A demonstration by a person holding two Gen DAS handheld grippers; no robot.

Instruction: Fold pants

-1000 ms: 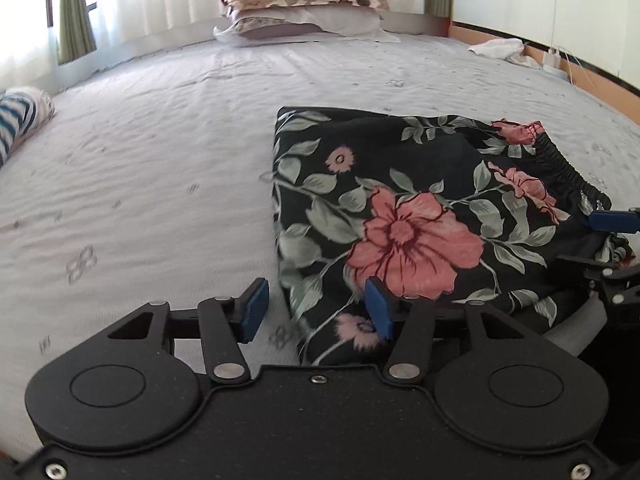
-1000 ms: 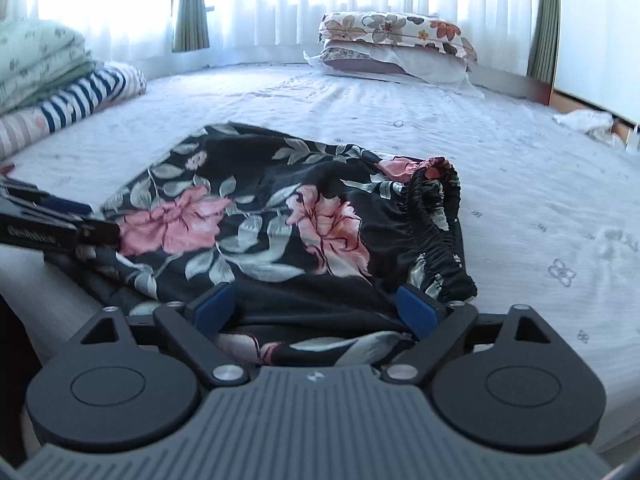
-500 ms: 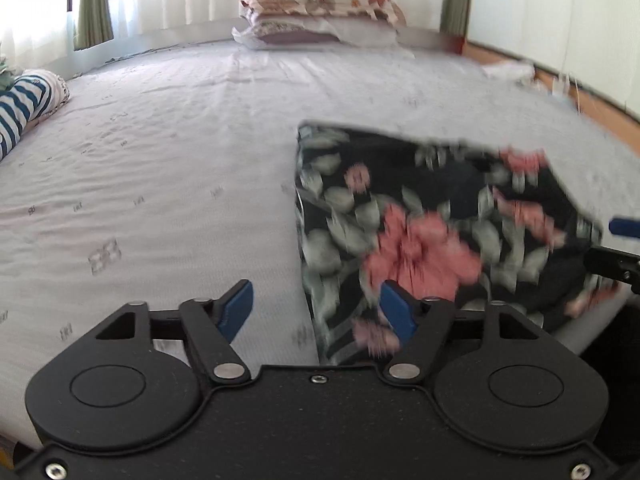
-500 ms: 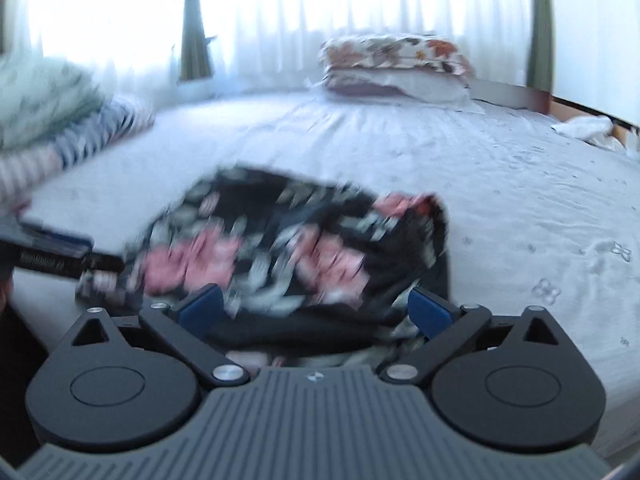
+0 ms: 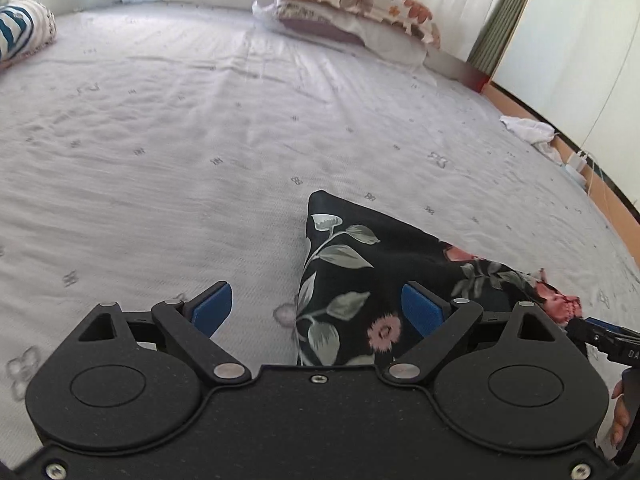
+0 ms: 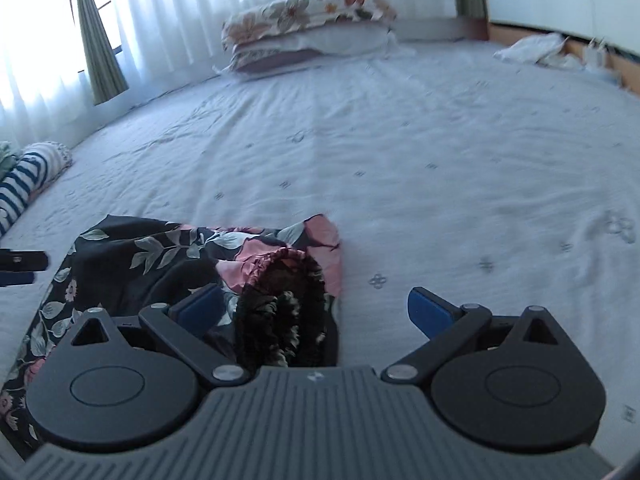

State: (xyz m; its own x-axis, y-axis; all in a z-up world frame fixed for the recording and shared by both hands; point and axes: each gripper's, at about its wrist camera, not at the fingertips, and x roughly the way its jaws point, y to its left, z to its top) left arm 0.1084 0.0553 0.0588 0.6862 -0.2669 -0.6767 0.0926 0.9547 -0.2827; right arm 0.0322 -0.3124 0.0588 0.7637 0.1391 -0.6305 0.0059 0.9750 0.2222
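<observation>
The black floral pants [image 5: 384,272] lie folded on the grey bedsheet [image 5: 200,140]. In the left wrist view my left gripper [image 5: 316,310] is open and empty, straddling the fold's near left corner from above. In the right wrist view the pants [image 6: 160,264] lie at lower left, with the gathered elastic waistband [image 6: 280,304] bunched between the fingers. My right gripper [image 6: 316,312] is open and empty over that waistband end. The right gripper's tip shows at the right edge of the left wrist view [image 5: 608,336].
Stacked floral pillows [image 5: 352,4] lie at the bed's far end under curtains. A striped bundle [image 6: 24,180] lies on the left side. White cloth [image 5: 528,130] and a charger sit by the wooden edge at right. Open sheet stretches beyond the pants.
Both grippers have lifted and tilted, moving forward over the pants. The pants now sit lower in both views. Both grippers have stayed open.
</observation>
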